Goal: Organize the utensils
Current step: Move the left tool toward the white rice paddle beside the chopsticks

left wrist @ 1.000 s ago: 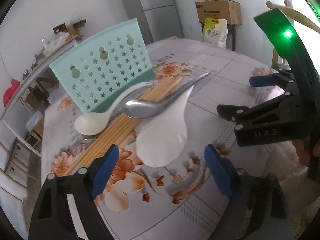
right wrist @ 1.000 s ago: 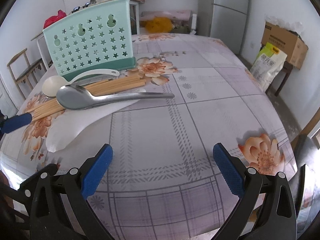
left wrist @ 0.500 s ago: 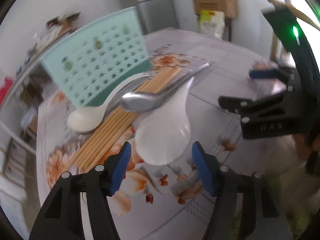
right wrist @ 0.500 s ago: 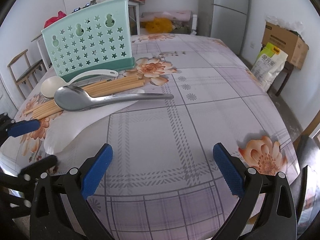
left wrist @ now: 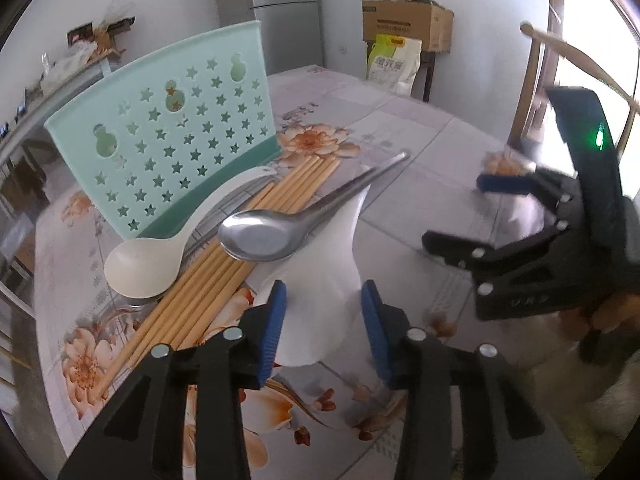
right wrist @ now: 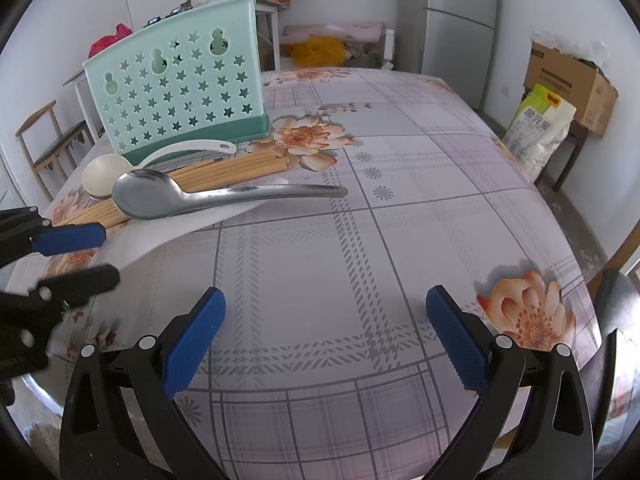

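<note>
- Utensils lie in a heap on the flowered tablecloth [right wrist: 360, 264], right in front of the mint-green rack [left wrist: 172, 136], which stands upright.
- White spoon [left wrist: 144, 264] sits closest to the rack, its handle running along the rack's dark base.
- Wooden chopsticks [left wrist: 224, 256] lie bundled just beyond it, a little further out from the rack.
- Metal spoon [right wrist: 160, 196] rests across the chopsticks, bowl up, its handle pointing away from the rack's near corner.
- White paddle [left wrist: 320, 280] lies under the metal spoon, on the side of the heap away from the rack.
- Left gripper [left wrist: 324, 320] has its jaws just closing in, and the paddle's broad end sits between the blue pads; I can't tell if they're pressing on it.
- Right gripper [right wrist: 324, 336] hangs with jaws spread wide over bare cloth, well apart from the rack, holding nothing.
</note>
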